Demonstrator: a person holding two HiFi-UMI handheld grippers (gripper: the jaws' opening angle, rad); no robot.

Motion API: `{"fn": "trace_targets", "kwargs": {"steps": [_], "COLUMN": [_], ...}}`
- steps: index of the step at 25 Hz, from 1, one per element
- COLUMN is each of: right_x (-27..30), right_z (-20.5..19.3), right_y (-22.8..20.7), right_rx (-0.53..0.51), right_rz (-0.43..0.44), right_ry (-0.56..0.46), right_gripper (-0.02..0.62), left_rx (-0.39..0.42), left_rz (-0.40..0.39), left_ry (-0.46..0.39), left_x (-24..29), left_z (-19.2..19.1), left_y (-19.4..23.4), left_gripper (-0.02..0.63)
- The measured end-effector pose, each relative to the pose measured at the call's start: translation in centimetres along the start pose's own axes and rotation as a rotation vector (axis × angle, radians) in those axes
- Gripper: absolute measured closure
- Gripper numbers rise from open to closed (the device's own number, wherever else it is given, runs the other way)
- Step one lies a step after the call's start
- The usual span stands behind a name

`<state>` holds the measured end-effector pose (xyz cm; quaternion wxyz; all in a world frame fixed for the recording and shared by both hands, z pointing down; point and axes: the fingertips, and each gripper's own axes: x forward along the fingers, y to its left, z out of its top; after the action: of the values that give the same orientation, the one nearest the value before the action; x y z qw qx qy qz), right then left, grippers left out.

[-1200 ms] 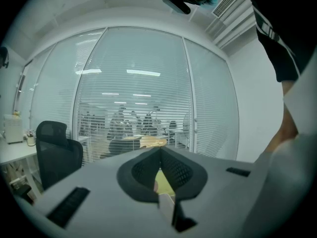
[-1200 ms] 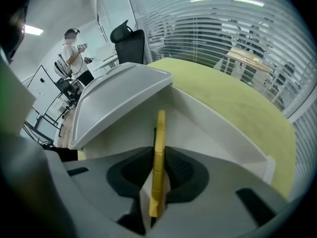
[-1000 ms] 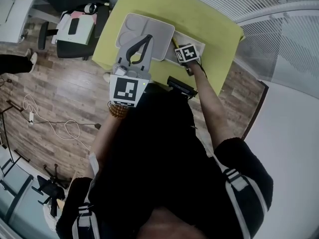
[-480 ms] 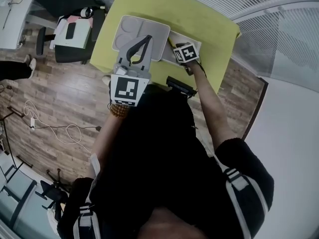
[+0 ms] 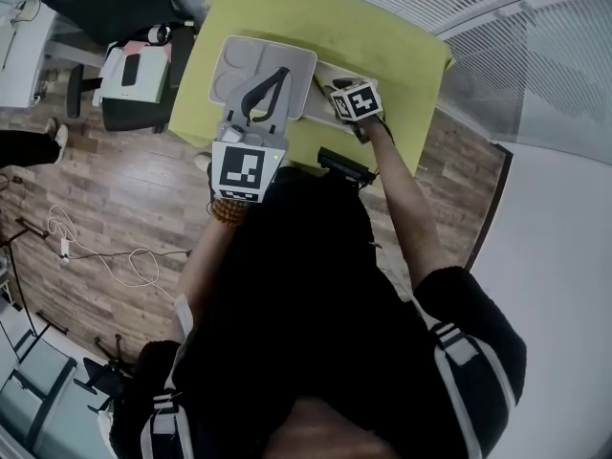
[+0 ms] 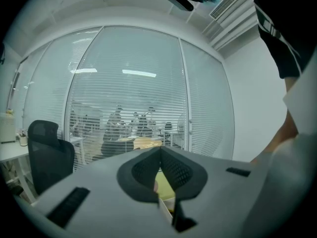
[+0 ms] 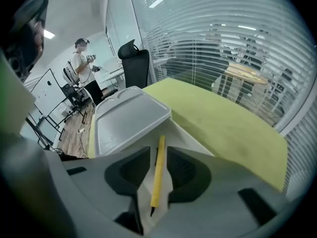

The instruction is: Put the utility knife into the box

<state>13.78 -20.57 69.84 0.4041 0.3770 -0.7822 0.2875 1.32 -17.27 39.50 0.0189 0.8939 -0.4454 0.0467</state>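
Note:
The yellow utility knife [image 7: 158, 170] lies flat inside the white box [image 7: 187, 135] on the green table. My right gripper [image 7: 158, 150] hangs just above it, pointing steeply down. Its jaws have just been opening and now stand open: the knife shows in the gap below them, and neither pad touches it. The grey box lid [image 7: 126, 120] lies open to the left of the box [image 5: 332, 71]. My left gripper [image 5: 282, 72] reaches level over the lid [image 5: 251, 57]. Its jaw tips [image 6: 159, 150] meet; whether they pinch the lid I cannot tell.
The green table [image 7: 223, 118] ends at a glass wall with blinds. A black office chair [image 7: 134, 58] stands beyond the table and a person [image 7: 81, 58] stands further back. Another chair [image 5: 134, 65] and a cable [image 5: 105, 251] are on the wood floor at left.
My right gripper has risen a little from the box. The left gripper keeps its place over the lid.

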Motion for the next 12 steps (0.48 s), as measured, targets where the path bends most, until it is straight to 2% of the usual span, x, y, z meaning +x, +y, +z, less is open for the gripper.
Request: {"fn": "trace_targets", "kwargs": {"steps": [12], "right_x": [-4.7], "right_z": [3.6], "right_y": [-0.8], "right_rx": [-0.024], "right_rz": [-0.005], "right_ry": [-0.132], "right_gripper": [0.494], "left_rx": [0.017], "left_rz": [-0.030], "left_ry": [-0.033], "left_x": [1.3], "left_z": [1.4], "left_y": [-1.1], "left_gripper": [0.595]}}
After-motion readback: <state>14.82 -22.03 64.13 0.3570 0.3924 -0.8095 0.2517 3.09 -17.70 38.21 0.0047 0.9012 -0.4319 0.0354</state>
